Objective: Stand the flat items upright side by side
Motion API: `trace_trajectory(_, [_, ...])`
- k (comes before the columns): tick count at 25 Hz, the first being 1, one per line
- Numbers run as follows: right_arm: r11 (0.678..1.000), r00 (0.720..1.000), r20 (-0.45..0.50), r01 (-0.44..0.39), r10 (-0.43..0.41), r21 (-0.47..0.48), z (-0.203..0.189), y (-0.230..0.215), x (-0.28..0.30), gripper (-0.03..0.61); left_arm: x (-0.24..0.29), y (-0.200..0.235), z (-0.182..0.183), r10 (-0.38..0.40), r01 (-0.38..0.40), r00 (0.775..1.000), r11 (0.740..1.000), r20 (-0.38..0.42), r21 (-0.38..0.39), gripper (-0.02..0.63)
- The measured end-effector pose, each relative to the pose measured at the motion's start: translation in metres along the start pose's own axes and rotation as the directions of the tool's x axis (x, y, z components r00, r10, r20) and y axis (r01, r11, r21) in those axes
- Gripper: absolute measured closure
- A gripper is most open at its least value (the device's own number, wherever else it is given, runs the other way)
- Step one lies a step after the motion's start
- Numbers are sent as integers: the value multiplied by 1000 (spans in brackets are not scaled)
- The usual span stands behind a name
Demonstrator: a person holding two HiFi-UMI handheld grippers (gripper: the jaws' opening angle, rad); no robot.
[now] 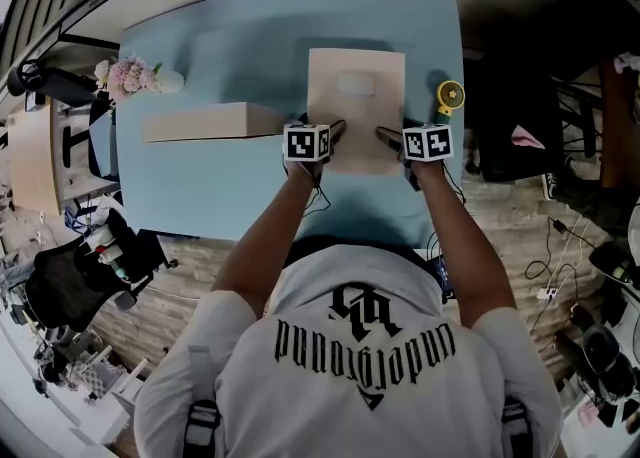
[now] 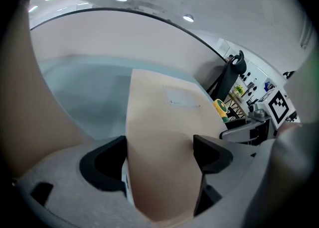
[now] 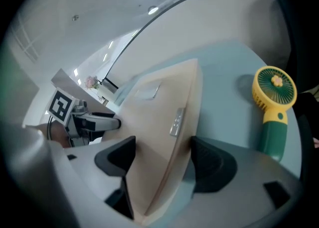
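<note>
A flat beige box with a pale label lies in the middle of the light-blue table. Both grippers are at its near edge. My left gripper has the near left part of the box between its jaws, which stand wide around it without a clear press. My right gripper is at the near right part, its pads against the box's top face and lower edge, shut on it. A second beige box stands on its long edge to the left.
A yellow-and-green hand fan lies on the table right of the box. A small bunch of pink flowers sits at the far left corner. Chairs, cables and clutter surround the table on the floor.
</note>
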State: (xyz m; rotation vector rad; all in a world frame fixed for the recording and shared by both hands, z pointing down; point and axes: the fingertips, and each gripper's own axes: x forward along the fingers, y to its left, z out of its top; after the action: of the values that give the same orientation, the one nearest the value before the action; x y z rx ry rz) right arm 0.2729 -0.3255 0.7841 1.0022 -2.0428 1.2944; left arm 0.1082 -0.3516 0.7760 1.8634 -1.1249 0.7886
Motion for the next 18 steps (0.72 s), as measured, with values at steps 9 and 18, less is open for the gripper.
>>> trace_trajectory(9, [997,997,33,67,-66,-32,-8,0,-22,255,-11,-19,-4,-28,28,999,1000,29,4,202])
trace_trajectory(18, [978,976,187,138,-108,-155,-18,20,-83,265,-55,-65,-1,-65,45,985,991,159,124,236])
